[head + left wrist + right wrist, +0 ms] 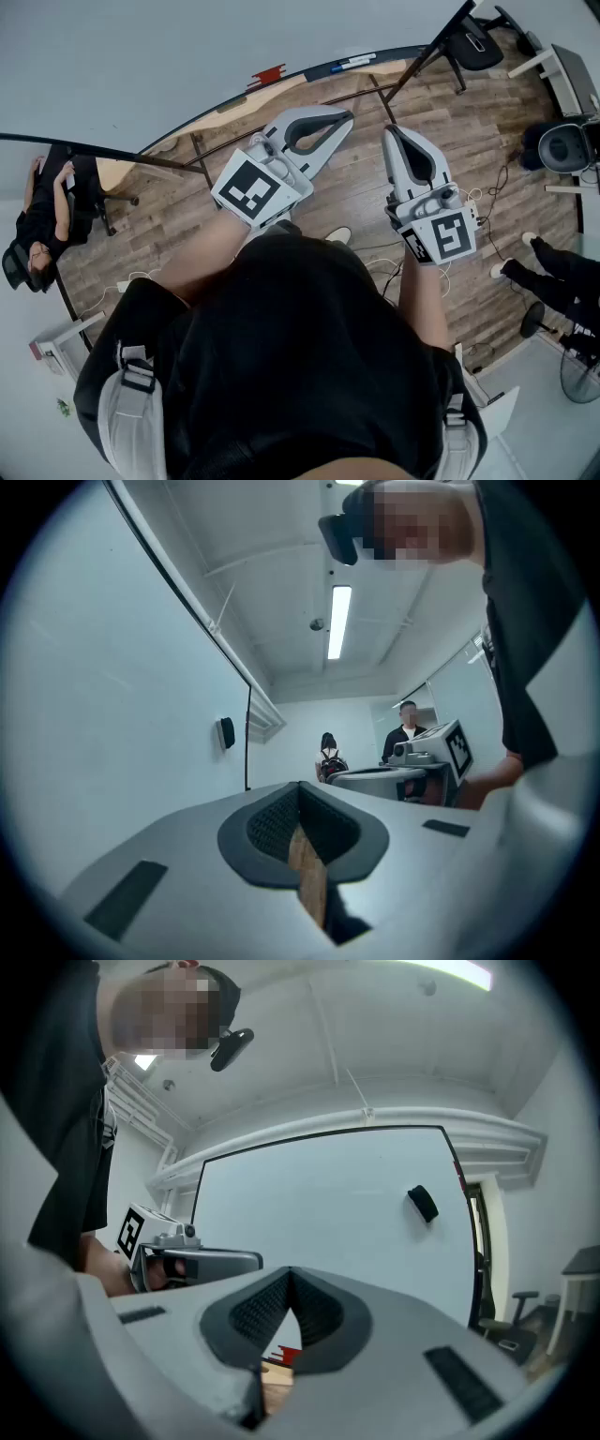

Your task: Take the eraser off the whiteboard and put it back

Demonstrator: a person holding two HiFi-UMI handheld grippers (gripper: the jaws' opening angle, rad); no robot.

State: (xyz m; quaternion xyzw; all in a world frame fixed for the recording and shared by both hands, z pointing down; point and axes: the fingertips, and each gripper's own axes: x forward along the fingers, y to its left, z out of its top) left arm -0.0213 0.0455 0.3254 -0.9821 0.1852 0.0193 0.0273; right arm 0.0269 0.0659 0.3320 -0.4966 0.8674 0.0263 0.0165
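While both tongs are pinched together with nothing between them, the eraser (422,1204) sits stuck to the whiteboard (319,1213), ahead of the right tongs (289,1277) and up to their right, well apart from them. From the left tongs (300,791) the same dark block (226,732) shows ahead and to their left, also far off. Both tongs point level, side by side, toward the board.

It looks like a small, squat block clinging flat to the upright board, so it is probably light and held on by a magnet. The body is likely stiff, with a softer felt face against the board. I would take it across its two narrow sides, on the hard shell and not on the felt, with the tongs opened just wider than the block. The smooth shell may slip in the grip. The magnet's pull should give way suddenly, so a firm squeeze and a straight pull away from the board seem wise. Putting it back should need only a flat, square approach. It hardly looks fragile.
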